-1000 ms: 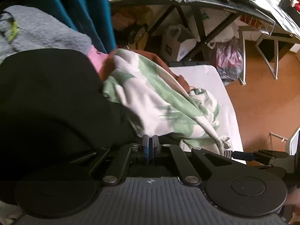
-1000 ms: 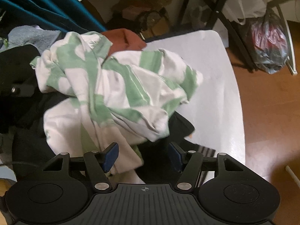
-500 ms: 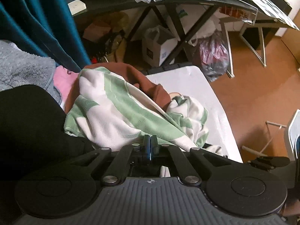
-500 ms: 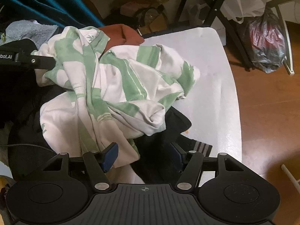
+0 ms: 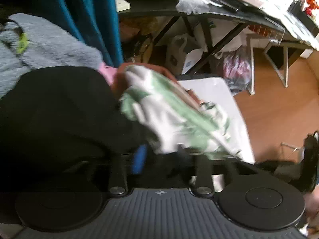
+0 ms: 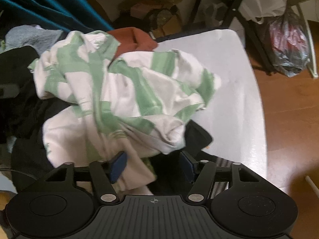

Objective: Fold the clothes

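Observation:
A crumpled white and green garment (image 6: pixel 129 91) lies on a heap of clothes at the left end of a white table (image 6: pixel 239 91). My right gripper (image 6: pixel 153 165) hovers at its near edge. Its jaws are closing but stand apart, with a white fold and black cloth (image 6: pixel 195 137) between them. In the blurred left wrist view, my left gripper (image 5: pixel 161 157) is opening. The edge of the white and green garment (image 5: pixel 175 115) lies just beyond its blue pad (image 5: pixel 139 159), and no pad presses on it. A big black garment (image 5: pixel 59 109) fills the left.
A rust-brown garment (image 6: pixel 133 37) and grey fleece (image 5: pixel 49 45) lie behind the heap, against a teal curtain (image 5: pixel 89 20). Beyond the table stand a black desk (image 5: pixel 219 14), bags (image 6: pixel 289 45) and boxes. Wooden floor (image 6: pixel 289 119) runs along the table's right edge.
The left jaws, pressed together in both earlier frames, have sprung apart, and that view is now motion-blurred. The right jaws have narrowed a little around the cloth.

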Available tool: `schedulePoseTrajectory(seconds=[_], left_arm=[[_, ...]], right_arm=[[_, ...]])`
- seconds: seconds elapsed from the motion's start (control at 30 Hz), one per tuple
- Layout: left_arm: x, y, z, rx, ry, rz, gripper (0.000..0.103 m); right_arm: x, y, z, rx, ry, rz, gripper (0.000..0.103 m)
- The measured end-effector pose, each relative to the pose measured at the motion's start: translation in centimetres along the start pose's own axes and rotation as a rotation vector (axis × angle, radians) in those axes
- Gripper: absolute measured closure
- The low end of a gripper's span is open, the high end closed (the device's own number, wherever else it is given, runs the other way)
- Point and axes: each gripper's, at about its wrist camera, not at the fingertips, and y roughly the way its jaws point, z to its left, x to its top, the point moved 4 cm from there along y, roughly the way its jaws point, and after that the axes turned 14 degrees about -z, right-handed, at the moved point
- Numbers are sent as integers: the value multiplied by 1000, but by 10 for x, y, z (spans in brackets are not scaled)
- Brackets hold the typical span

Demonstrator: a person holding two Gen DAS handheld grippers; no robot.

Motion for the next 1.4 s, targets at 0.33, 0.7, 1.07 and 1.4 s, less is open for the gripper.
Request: schedulePoseTrajectory(seconds=[0.33,0.7,1.07,1.4], left_arm=[[16,69,-23,91,61,44,63],[7,-1,14,31,-14,-24,94],[-10,-42,44,77,-32,-55,93],[-11,-52,46,49,-32,-10,91]], right_arm=[[-10,-4,24,166,-48,7,98],[6,-22,-13,66,55,-56,71],[19,6,4,116,5,-13,73],[9,-18,-2,166,61,-20,95]])
